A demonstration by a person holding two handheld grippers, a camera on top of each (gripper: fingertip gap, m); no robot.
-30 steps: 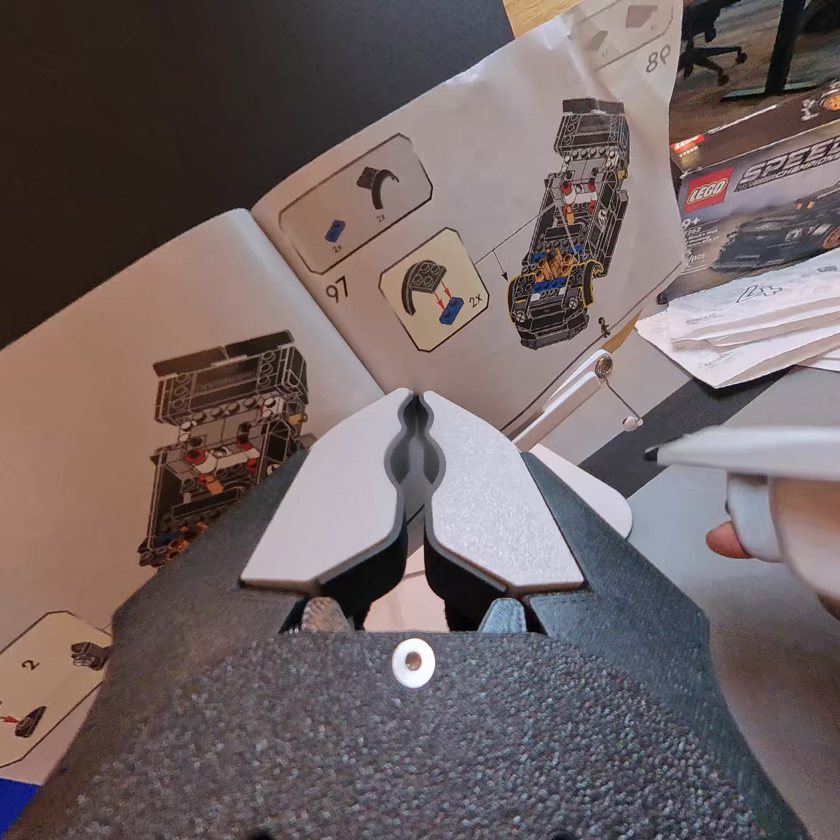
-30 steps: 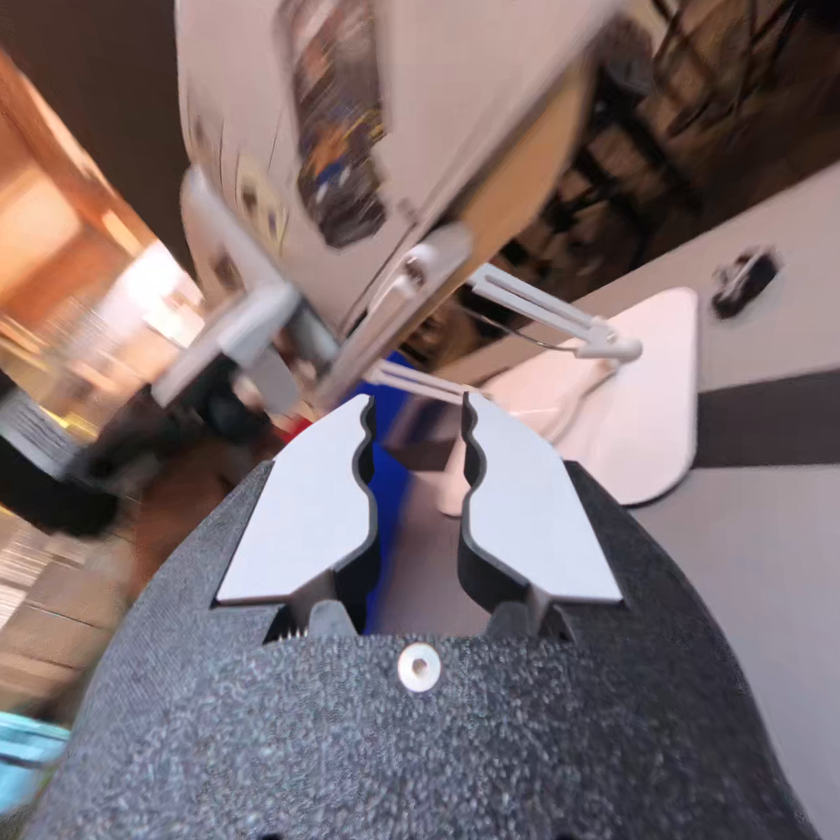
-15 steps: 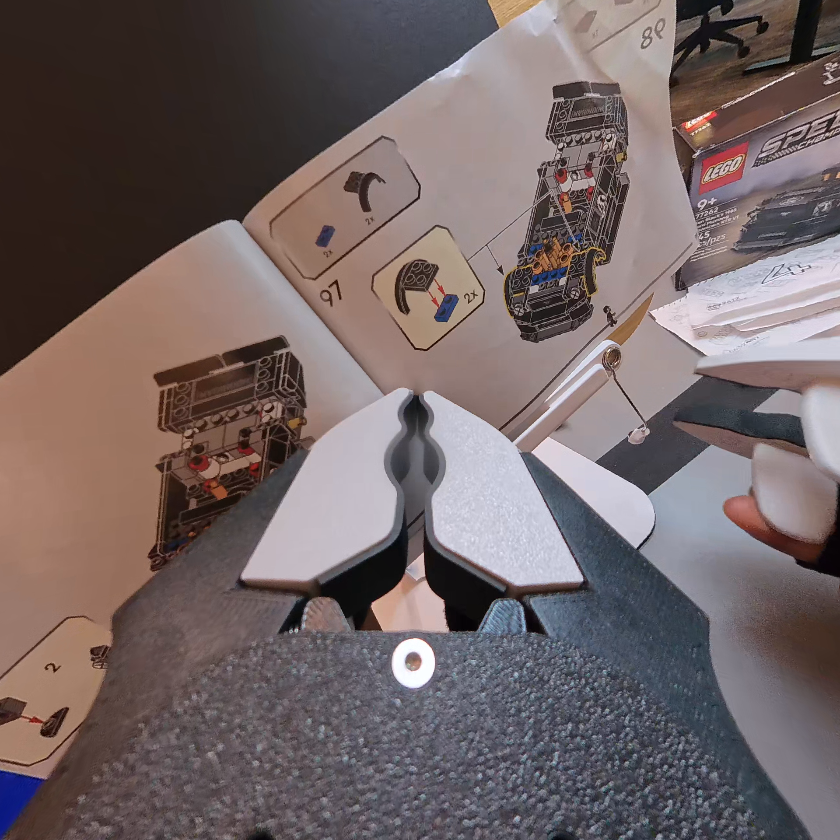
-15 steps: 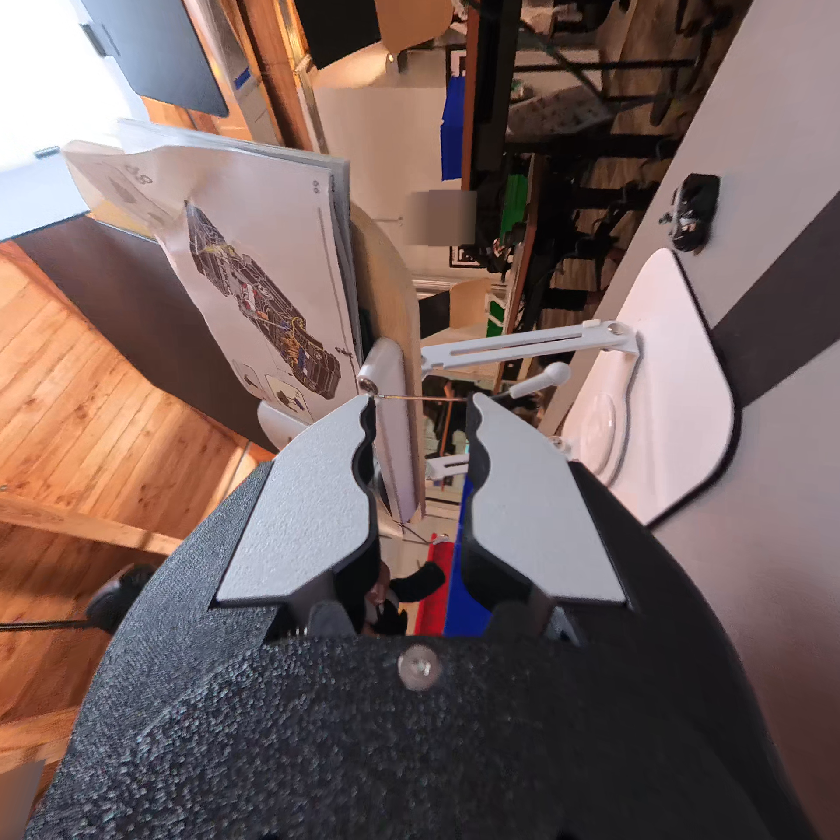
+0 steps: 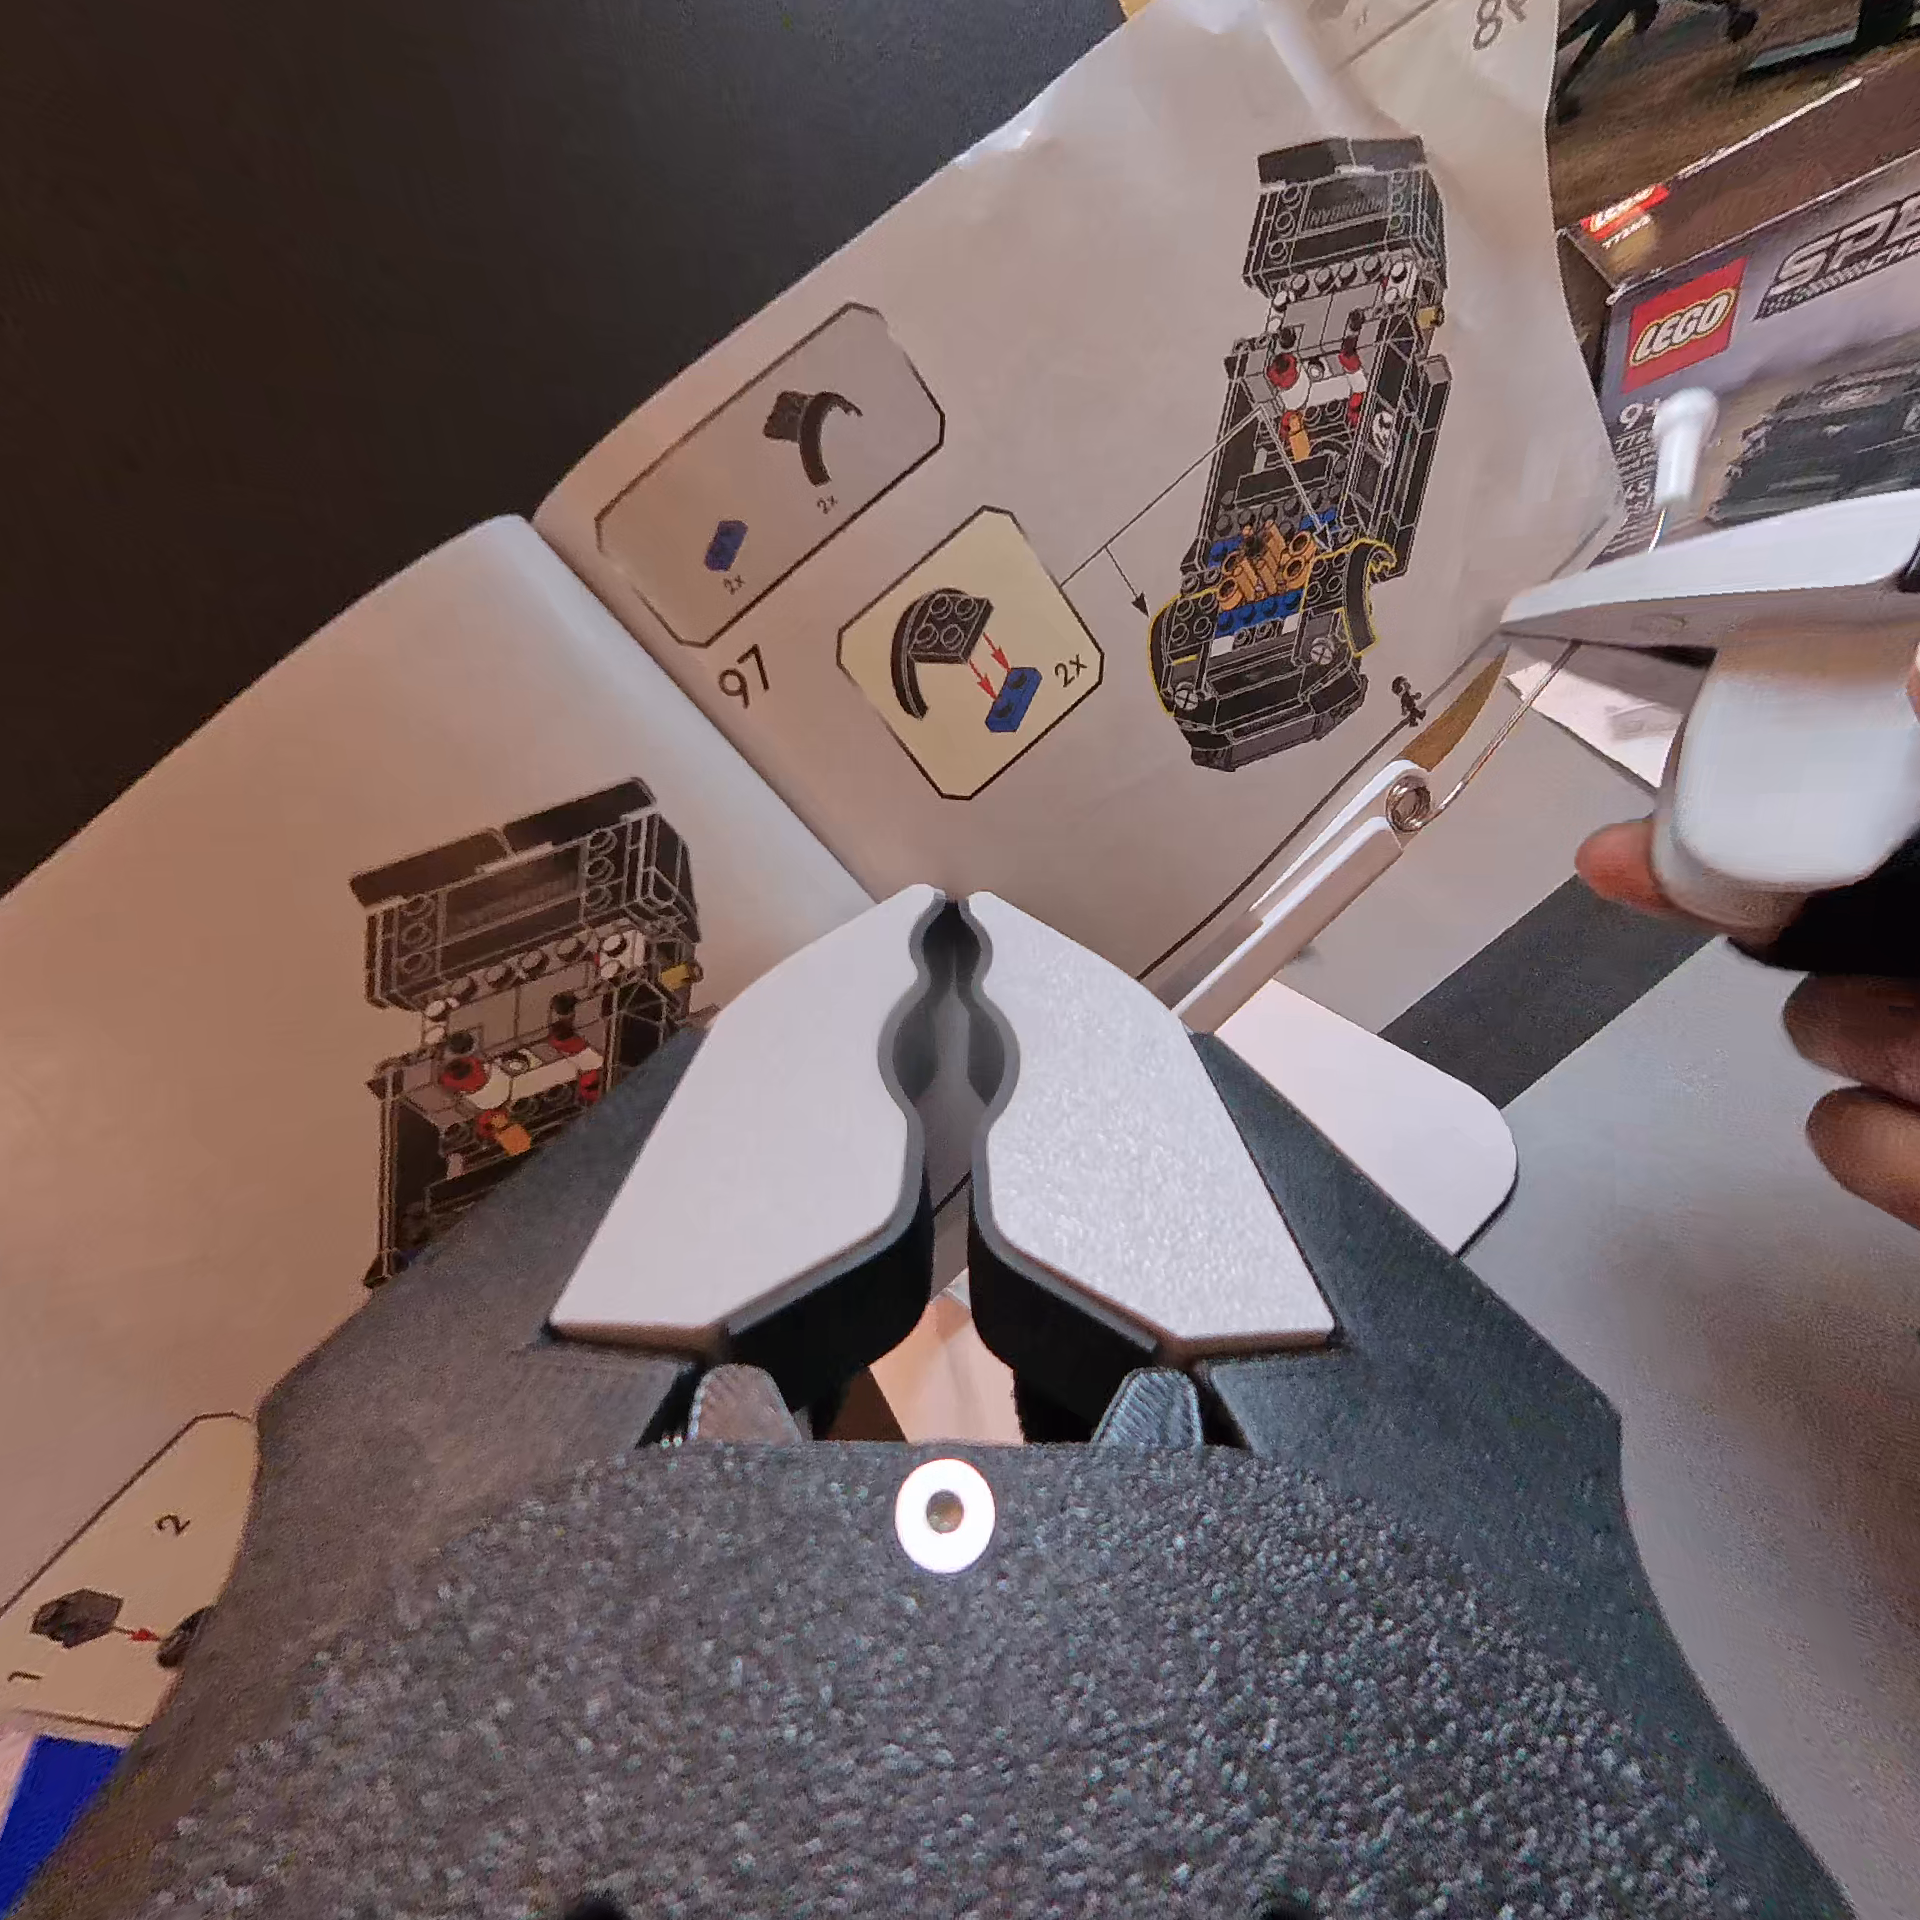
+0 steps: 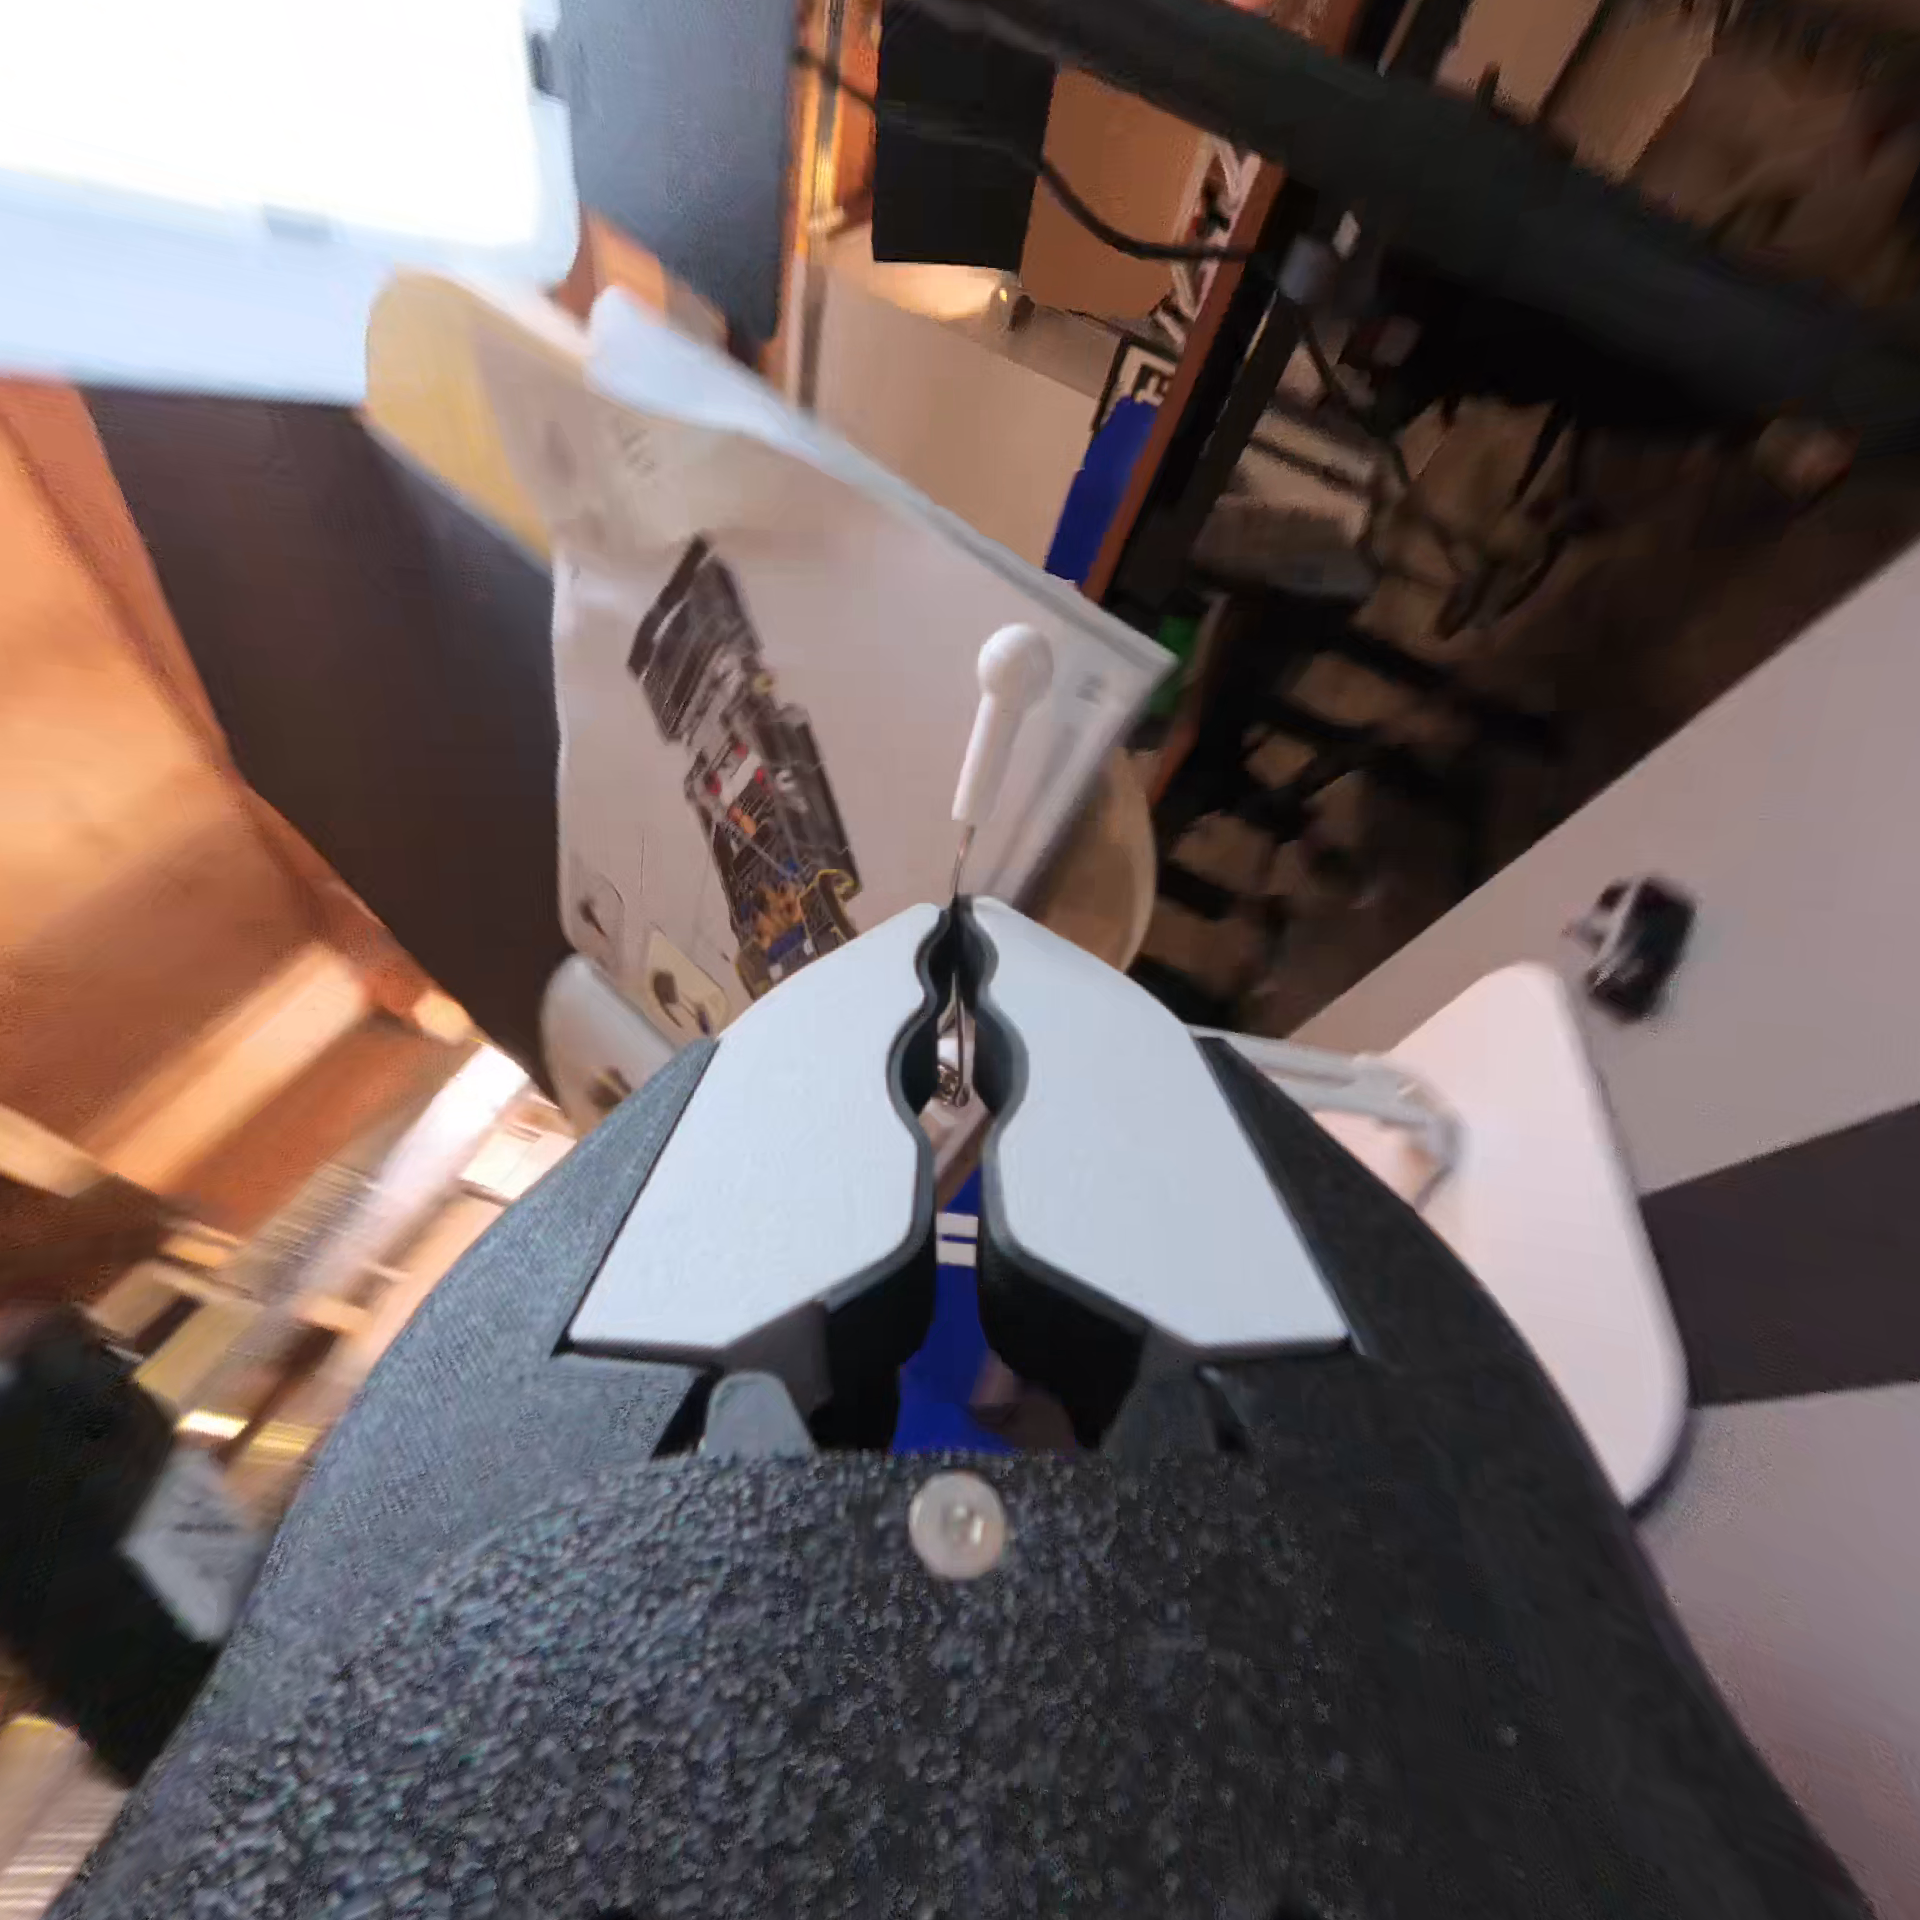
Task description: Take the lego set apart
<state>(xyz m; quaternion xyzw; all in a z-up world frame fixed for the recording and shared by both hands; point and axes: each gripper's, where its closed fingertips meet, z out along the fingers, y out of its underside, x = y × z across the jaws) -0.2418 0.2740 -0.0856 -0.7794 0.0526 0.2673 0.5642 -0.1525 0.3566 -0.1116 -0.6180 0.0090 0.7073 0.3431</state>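
An open instruction booklet [image 5: 644, 665] with drawings of a black car leans on a white book stand [image 5: 1382, 1122]. My left gripper [image 5: 948, 909] is shut and empty, pointing at the booklet's lower middle. My right gripper [image 6: 954, 914] is shut on the stand's thin wire page holder [image 6: 1003, 717], whose white tip sticks out above the fingertips. The right gripper also shows at the right edge of the left wrist view [image 5: 1704, 603], held by a hand, with the wire running down to the stand's hinge. The booklet [image 6: 748, 790] is blurred in the right wrist view.
A lego box [image 5: 1766, 343] stands behind the booklet at the right. A small black lego piece [image 6: 1636, 940] lies on the grey table beyond the stand's white base [image 6: 1507, 1195]. A dark strip [image 6: 1787, 1247] crosses the table. Chairs and desks fill the room behind.
My right gripper was open half a second ago and has shut on the wire page holder, swinging it away from the page. My left gripper has stayed shut and nearly still.
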